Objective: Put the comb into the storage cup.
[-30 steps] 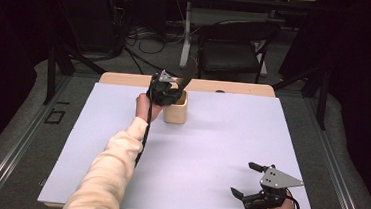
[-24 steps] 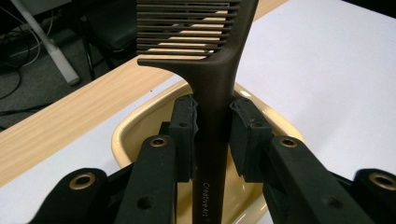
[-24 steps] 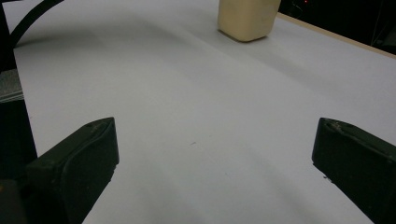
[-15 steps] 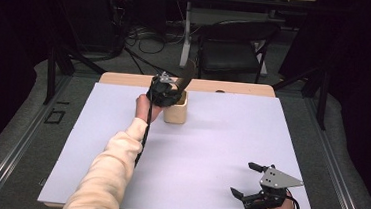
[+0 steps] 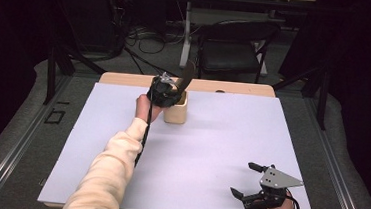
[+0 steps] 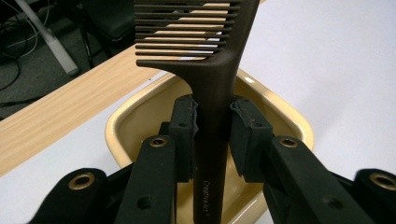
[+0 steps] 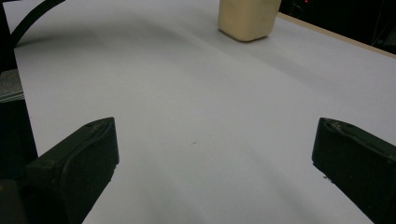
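A dark brown comb (image 6: pixel 212 88) stands upright with its handle down inside a cream square cup (image 6: pixel 285 114). My left gripper (image 6: pixel 212 123) is shut on the comb's handle just above the cup's rim. In the high view the left gripper (image 5: pixel 166 94) sits at the cup (image 5: pixel 176 115) near the table's far edge, and the comb (image 5: pixel 187 75) sticks up out of it. My right gripper (image 5: pixel 247 180) rests open near the front right corner, nothing between its jaws. The cup (image 7: pixel 247 18) stands far ahead in the right gripper view.
A white sheet (image 5: pixel 210 151) covers most of the wooden table (image 5: pixel 125 78). A black chair (image 5: pixel 233 48) and cables stand on the floor beyond the far edge. A cable trails down along the person's left sleeve (image 5: pixel 113 164).
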